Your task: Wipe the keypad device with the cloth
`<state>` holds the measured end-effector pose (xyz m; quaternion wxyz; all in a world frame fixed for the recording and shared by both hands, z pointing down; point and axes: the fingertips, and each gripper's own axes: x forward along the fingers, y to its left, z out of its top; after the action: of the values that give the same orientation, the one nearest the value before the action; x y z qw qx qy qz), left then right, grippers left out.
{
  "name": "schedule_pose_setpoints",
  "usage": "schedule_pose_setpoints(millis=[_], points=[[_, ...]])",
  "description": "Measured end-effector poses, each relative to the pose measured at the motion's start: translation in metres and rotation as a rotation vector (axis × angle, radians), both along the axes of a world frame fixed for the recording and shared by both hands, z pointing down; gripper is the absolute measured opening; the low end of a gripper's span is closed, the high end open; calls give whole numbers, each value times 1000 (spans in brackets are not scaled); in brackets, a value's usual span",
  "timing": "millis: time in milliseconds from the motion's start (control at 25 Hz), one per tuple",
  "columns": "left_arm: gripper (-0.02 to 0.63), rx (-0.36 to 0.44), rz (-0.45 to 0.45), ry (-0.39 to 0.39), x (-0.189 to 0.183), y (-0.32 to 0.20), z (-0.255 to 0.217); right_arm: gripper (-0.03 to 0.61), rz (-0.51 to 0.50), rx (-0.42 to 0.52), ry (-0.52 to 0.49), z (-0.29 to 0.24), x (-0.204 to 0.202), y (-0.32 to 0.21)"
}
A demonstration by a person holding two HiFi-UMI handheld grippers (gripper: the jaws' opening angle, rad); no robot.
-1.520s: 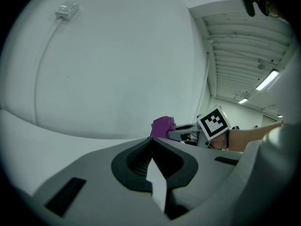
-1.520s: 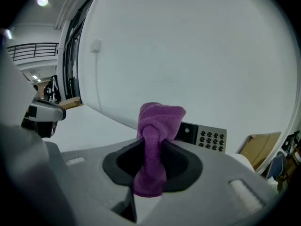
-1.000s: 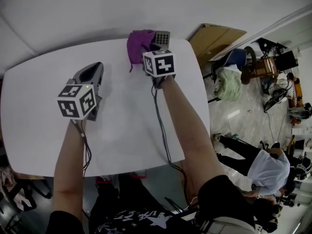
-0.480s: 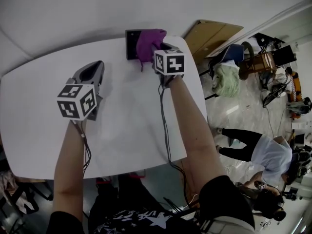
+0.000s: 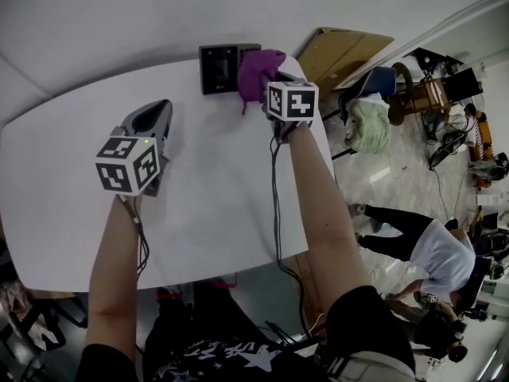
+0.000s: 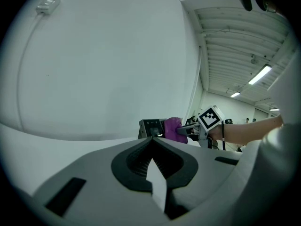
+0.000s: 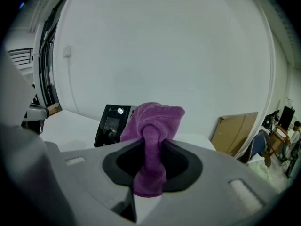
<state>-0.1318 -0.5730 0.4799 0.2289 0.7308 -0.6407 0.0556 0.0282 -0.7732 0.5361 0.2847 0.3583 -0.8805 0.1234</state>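
- Left gripper (image 6: 153, 142): grey moulded plastic with a marker cube. It rests on the desk well to the left of the keypad device, its jaws drawn together with nothing between them. Since it is free, it could steady the device during the stroke.
- White desk (image 5: 215, 213): smooth, matte, round-cornered top. It probably gives little grip, so a light device may slide under a sideways push.
- Black rectangular keypad device (image 5: 216, 66): a hard, glossy slab with a dark screen and one small lit dot. It stands propped up at the desk's far edge, facing the person.
- Purple cloth (image 7: 153, 126): soft, napped towelling bunched into a rounded wad. It is at the device's right edge; whether it touches cannot be told. The wipe will likely go best with light, even pressure, the wad flat on the face and strokes running leftwards.
- Right gripper (image 7: 150, 147): its jaws are clamped on the cloth's twisted neck, with the tail hanging below.
- Brown cardboard sheet (image 5: 346, 54): flat and stiff, to the right of the device, beyond the desk.
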Motion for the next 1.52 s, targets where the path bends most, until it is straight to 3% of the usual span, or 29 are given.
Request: schedule_pose_setpoints(millis=[360,680,1040,1520], points=[[8,-7,24,46,9,10,2,95,26,-9,-13,-8,19,16],[8,9,67,89,12,57,-14,95,81,11,-34,-34,34,67],[8,32,147,89,4,130,-36,95,93,37,-76,-74,23,176],[8,48,188,103,-6,252,-57,95,21,61,-110,-110,-18,327]])
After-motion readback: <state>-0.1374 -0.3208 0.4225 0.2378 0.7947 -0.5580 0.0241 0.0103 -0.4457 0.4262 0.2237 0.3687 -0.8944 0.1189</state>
